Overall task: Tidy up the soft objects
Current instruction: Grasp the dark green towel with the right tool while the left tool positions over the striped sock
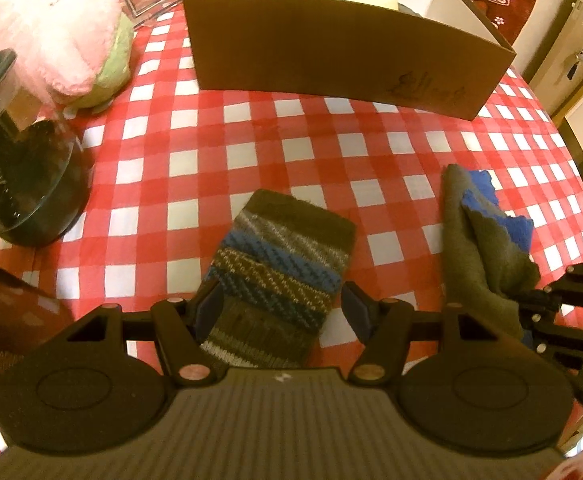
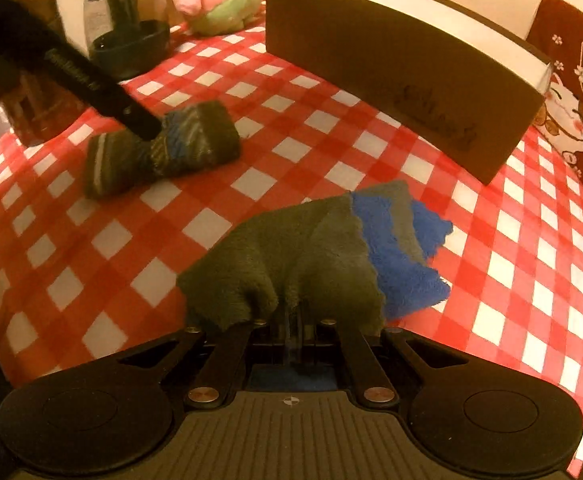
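left gripper (image 1: 279, 308) sits wide open around the striped sock (image 1: 279, 264), pads not pressing it, sock flat on the checked tablecloth (image 1: 211, 136). right gripper (image 2: 297, 316) is clamped on the grey-blue cloth (image 2: 319, 248), near the cardboard box (image 2: 403, 80).

Left tongs (image 1: 279, 312) pointed steeply down, jaws spread wide, gripping nothing. Right tongs (image 2: 295, 314) angled down, jaws clamped on cloth (image 2: 291, 248).
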Motion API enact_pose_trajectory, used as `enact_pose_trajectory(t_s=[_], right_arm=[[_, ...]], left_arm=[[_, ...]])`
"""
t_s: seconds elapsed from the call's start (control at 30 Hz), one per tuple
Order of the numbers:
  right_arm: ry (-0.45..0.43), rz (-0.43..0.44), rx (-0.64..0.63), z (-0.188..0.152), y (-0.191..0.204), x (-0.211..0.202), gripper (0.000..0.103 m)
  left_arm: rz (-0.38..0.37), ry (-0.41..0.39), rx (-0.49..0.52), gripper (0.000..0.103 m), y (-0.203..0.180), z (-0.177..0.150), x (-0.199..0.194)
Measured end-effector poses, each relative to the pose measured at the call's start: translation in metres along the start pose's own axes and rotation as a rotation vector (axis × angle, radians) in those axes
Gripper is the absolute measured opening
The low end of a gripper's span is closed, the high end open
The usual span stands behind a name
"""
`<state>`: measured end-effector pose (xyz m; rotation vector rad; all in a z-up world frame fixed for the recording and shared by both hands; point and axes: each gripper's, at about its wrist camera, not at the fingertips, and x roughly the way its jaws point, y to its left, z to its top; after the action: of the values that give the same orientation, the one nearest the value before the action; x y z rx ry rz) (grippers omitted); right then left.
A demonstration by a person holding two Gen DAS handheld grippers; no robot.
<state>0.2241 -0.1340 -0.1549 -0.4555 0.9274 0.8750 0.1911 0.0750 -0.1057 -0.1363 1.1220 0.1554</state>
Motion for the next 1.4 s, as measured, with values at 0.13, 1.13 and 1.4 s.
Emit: enact_pose_trajectory(t_s=[0.13,1.13,1.4], right_arm=[[0.01,0.069,0.101,0.0,-0.018,-0.004,0.005],[-0.055,-0.043,0.043,0.01,0.032,0.022,0.081],[-0.102,-0.091,0.213,0.016,0.0,0.018,0.043]], left_arm=[[0.004,0.003,-0.017,0.063,0.005,-0.005,-0.002],[0.0,0.031,-0.023,0.063,0.014,-0.015,0.008],[-0.022,0.04,0.023,0.063,0.006,-0.015,0.019]])
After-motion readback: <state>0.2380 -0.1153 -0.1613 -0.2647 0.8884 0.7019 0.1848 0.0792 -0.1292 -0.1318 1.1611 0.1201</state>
